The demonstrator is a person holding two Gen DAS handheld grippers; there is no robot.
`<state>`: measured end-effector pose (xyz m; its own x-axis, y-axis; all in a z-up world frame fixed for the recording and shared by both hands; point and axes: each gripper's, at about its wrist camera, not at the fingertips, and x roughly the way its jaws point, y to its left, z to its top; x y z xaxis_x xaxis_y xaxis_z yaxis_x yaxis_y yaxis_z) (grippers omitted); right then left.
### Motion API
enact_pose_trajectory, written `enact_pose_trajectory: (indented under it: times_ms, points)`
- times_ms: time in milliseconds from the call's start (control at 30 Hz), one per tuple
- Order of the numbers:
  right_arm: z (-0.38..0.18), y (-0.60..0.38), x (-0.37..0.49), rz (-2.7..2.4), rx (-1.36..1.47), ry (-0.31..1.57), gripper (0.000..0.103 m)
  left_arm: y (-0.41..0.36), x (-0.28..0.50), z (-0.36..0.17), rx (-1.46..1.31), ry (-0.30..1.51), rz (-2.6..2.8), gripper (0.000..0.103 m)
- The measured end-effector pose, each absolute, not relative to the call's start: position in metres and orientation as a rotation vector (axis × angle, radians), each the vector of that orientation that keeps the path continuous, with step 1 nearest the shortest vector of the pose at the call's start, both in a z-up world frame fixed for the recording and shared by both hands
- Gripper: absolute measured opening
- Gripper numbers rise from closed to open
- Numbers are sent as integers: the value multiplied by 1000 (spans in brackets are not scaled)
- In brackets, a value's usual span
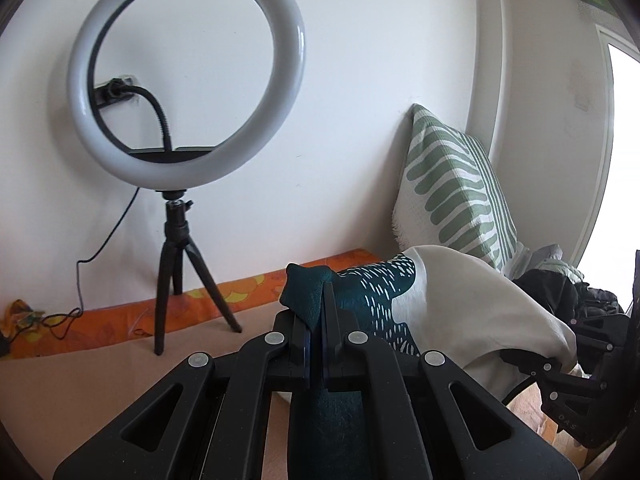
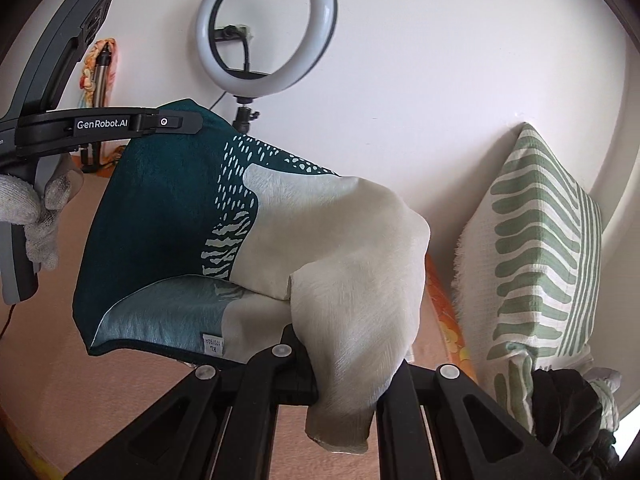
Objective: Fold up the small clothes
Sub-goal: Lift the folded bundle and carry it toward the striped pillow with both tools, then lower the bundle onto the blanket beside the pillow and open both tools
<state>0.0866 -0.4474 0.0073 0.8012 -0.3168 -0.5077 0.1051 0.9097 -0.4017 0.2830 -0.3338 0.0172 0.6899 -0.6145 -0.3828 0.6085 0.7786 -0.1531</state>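
Right wrist view: cloth (image 2: 168,216) stretched sideways, left claw (image 1: 316,312) and right claw (image 2: 344,364) each clamping a corner.

Ring light (image 1: 186,76): on black tripod (image 1: 180,276), ahead-left of claw, against white wall (image 1: 380,60).
Striped cushion (image 1: 452,184): leaning on wall, ahead-right.
Orange cloth (image 1: 120,320): along wall base.

Teal-and-cream cloth (image 2: 256,216) with pale dashes, green-striped white pillow (image 2: 536,248), orange floral sheet (image 1: 224,292), white ring light (image 1: 186,76)
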Motion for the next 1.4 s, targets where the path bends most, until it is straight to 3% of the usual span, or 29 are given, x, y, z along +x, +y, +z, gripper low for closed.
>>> enact_pose_trajectory:
  times_ms: [667, 800, 867, 900, 933, 1067, 1133, 1400]
  points:
    - [-43, -553, 142, -280, -284, 700, 4, -415, 350, -31, 99, 496, -614, 2]
    - [-53, -564, 150, -276, -245, 740, 6, -425, 362, -41, 203, 516, -536, 13]
    - [-57, -570, 153, -279, -235, 765, 19, -419, 363, -40, 211, 493, -481, 39]
    - [-57, -572, 153, -287, -231, 772, 39, -414, 364, -38, 188, 492, -478, 55]
    - [-57, -575, 152, -307, -227, 769, 55, -410, 364, -36, 167, 500, -486, 60]
    - [-51, -587, 146, -338, -177, 754, 74, -405, 357, -32, 184, 502, -493, 63]
    - [-46, -588, 142, -352, -171, 741, 83, -402, 354, -30, 180, 507, -499, 71]
    - [-23, -570, 122, -375, -165, 692, 93, -386, 329, -17, 179, 516, -515, 78]
